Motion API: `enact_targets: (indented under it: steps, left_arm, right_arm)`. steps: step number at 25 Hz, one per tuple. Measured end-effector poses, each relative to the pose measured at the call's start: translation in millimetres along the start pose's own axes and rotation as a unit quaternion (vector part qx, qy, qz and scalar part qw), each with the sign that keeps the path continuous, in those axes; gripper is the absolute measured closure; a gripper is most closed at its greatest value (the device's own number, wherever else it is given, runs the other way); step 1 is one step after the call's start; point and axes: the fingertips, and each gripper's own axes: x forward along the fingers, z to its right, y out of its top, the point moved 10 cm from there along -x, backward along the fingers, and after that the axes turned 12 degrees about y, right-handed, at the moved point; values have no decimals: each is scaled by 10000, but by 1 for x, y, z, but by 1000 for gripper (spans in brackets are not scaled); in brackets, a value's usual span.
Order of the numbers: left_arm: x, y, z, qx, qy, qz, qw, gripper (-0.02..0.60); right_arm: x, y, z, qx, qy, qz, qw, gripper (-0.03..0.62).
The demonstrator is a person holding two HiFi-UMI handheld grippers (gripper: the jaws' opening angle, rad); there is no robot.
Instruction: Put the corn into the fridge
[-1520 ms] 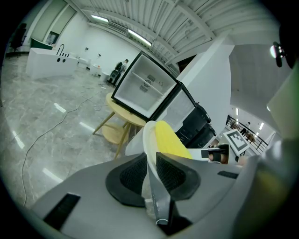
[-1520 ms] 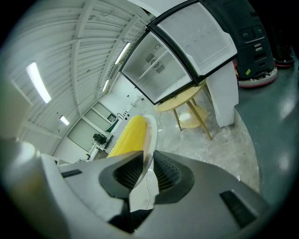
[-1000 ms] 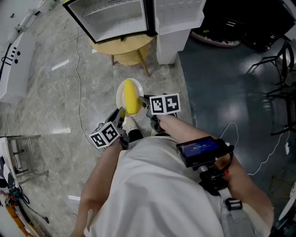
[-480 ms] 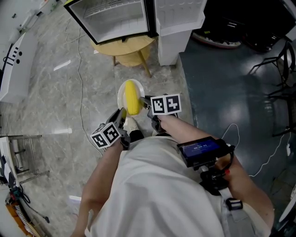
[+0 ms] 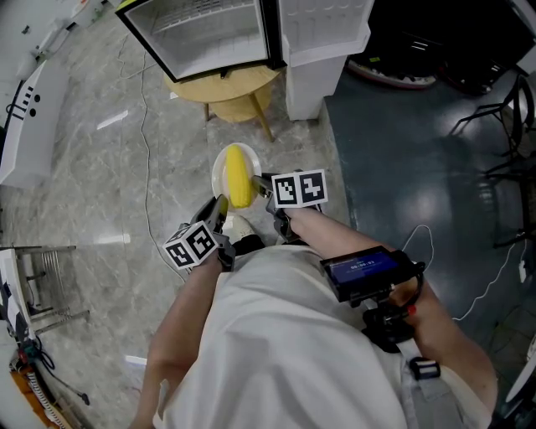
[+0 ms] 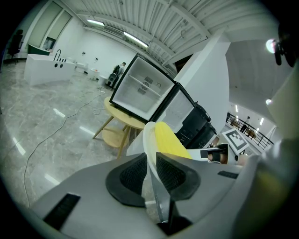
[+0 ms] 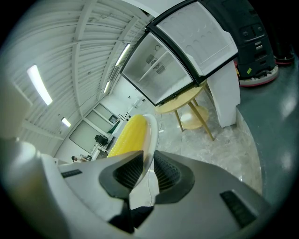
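OK, both sides clamped: left hand-held gripper (image 6: 150, 162) bites the near-left rim of the white plate (image 5: 216, 172), right hand-held gripper (image 7: 148, 164) bites the opposite rim, pads pressing on it. Corn (image 5: 239, 176) lies lengthwise on the plate, loose, carried above the floor (image 5: 167, 167). We read this as the carry step: hold both sides at one height and the plate level, else the cob may roll off. Ahead, the fridge (image 5: 205, 33) stands open on a round wooden surface (image 5: 234, 84), well apart from us. Its door (image 5: 322, 25) swings out on the right, so we'd approach left of centre. Open floor between; one cable (image 5: 141, 126) runs along the left.
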Motion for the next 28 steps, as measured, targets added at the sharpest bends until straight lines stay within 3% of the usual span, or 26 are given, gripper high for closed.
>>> enact_targets:
  steps: [19,28]
  left_arm:
    - [10,11,2,59,-102,-168,9998,518]
    - [62,49,-15,-10,-99,-301,9995,518]
  right_arm:
    - [1,6,4,157,-146,72,9997,533]
    - [37,50,32,291,-145,75,9994,533]
